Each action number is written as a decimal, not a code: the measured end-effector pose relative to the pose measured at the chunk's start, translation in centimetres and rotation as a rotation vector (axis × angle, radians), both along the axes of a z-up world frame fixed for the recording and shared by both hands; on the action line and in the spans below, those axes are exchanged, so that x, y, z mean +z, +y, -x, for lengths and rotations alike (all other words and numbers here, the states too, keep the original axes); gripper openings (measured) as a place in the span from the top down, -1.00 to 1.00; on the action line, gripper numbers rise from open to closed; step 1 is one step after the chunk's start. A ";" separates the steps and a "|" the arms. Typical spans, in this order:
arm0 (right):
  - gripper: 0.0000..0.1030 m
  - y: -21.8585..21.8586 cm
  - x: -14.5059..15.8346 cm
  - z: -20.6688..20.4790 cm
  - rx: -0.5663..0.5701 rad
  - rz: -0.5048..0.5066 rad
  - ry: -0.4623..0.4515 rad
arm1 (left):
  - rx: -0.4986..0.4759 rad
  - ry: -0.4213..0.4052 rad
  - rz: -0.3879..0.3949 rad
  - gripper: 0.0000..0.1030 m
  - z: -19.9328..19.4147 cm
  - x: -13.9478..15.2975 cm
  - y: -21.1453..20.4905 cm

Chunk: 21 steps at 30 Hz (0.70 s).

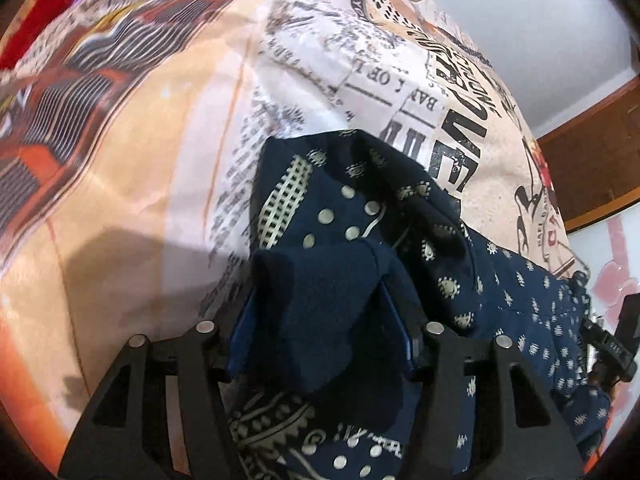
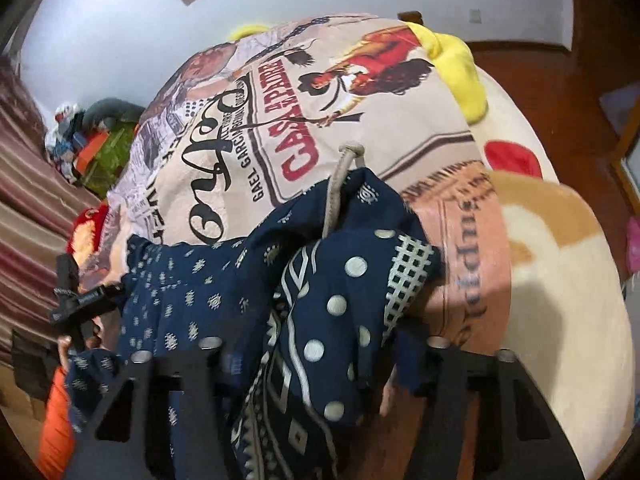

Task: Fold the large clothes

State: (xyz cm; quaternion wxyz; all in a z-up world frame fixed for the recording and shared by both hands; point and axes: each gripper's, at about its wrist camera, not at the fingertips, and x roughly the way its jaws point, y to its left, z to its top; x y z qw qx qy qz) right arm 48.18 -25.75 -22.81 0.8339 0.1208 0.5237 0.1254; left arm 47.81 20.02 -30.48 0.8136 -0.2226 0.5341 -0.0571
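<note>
A navy garment (image 1: 360, 216) with cream dots, grids and small motifs hangs bunched over the printed bedsheet (image 1: 160, 140). My left gripper (image 1: 320, 320) is shut on a fold of it, and the cloth drapes over the blue pads. In the right wrist view the same garment (image 2: 224, 292) stretches left toward the other gripper (image 2: 76, 300). My right gripper (image 2: 320, 360) is shut on a bunched edge of it. A beige drawstring (image 2: 340, 184) sticks up from the waistband. The right gripper (image 1: 616, 344) shows at the edge of the left wrist view.
The bed carries a newspaper-print sheet (image 2: 280, 120), a yellow and cream plush cushion (image 2: 460, 68) and a beige blanket (image 2: 560, 260). Red cloth (image 1: 44, 20) lies at the far left. A striped curtain (image 2: 28, 208), clutter (image 2: 92, 140) and wooden furniture (image 1: 592, 168) surround the bed.
</note>
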 end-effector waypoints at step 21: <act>0.82 9.0 7.0 -10.0 0.102 0.016 -0.256 | 0.080 -0.287 -0.366 0.64 2.4 11.0 1.5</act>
